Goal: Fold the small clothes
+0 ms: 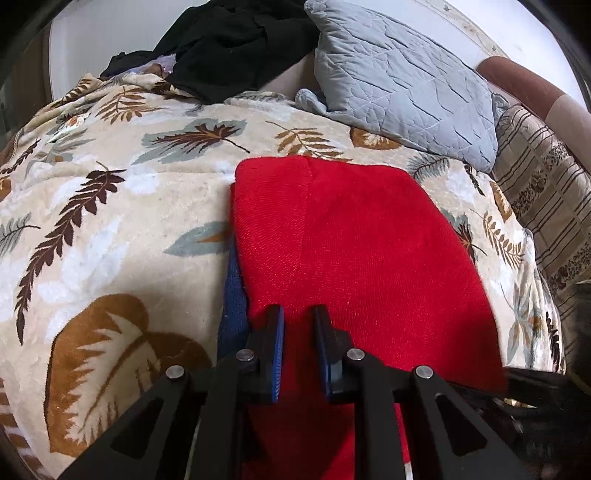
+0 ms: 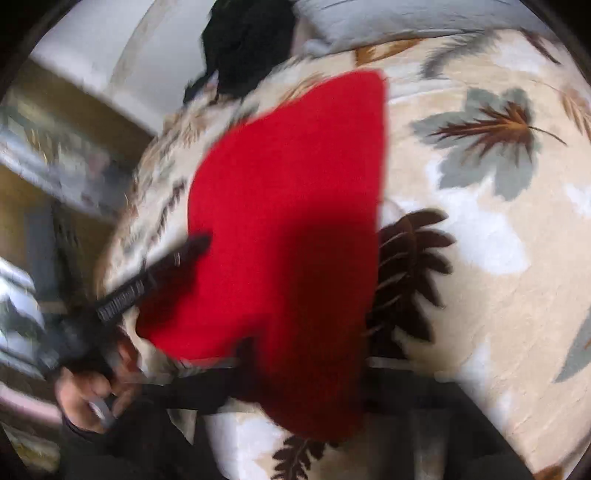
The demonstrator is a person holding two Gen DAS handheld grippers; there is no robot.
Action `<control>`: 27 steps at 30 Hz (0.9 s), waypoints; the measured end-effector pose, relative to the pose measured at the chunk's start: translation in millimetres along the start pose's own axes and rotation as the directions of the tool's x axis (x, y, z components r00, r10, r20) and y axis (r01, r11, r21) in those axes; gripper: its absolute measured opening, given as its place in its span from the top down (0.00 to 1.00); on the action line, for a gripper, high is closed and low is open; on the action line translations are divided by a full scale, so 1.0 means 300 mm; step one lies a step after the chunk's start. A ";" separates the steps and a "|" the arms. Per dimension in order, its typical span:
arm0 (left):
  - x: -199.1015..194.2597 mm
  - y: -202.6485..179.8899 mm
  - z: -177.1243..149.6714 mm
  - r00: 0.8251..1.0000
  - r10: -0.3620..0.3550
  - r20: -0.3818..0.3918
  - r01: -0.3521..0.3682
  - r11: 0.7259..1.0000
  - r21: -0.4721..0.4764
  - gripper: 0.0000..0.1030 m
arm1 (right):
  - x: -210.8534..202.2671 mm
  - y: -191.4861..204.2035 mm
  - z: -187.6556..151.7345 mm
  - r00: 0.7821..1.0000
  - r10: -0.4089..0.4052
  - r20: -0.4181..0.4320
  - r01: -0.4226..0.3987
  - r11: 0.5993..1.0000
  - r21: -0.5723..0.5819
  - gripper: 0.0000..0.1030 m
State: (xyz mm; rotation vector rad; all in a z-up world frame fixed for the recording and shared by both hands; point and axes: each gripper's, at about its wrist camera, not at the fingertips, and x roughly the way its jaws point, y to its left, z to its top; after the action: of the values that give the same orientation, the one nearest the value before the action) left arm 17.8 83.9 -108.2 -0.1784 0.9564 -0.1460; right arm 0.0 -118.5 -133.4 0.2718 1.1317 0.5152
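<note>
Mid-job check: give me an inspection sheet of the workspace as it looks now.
Surface: leaf-print blanket covering the bed.
Job's things: red garment lying flat, with a blue fabric edge showing under its left side.
Clutter: black clothes heaped at the far end; grey quilted pillow.
Grippers: left hand-held gripper over the red garment's near edge, pads narrowly apart; right hand-held gripper too blurred and hidden by the red cloth to judge.
Cables: nothing seen.
Surroundings: striped bedding at the right; white wall behind.
</note>
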 end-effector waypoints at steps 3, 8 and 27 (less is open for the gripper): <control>0.006 0.008 0.007 1.000 -0.019 -0.007 0.019 1.000 -0.021 0.82 | -0.030 0.099 0.005 0.994 -0.098 0.043 0.103 0.987 -0.126 0.72; -0.060 0.045 0.025 0.994 -0.113 -0.015 0.111 0.989 -0.098 0.75 | -0.026 -0.046 -0.007 1.000 0.003 0.015 -0.004 0.998 0.065 0.32; -0.109 0.168 0.027 0.965 -0.259 -0.029 0.247 0.946 -0.209 0.59 | -0.083 0.139 0.120 0.983 0.052 0.176 -0.040 0.997 -0.070 0.29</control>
State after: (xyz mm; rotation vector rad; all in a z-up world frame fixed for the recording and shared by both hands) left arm 8.2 140.5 -88.2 -0.4902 1.0023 -0.2912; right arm 14.3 -94.1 -80.0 0.2813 0.9344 0.5575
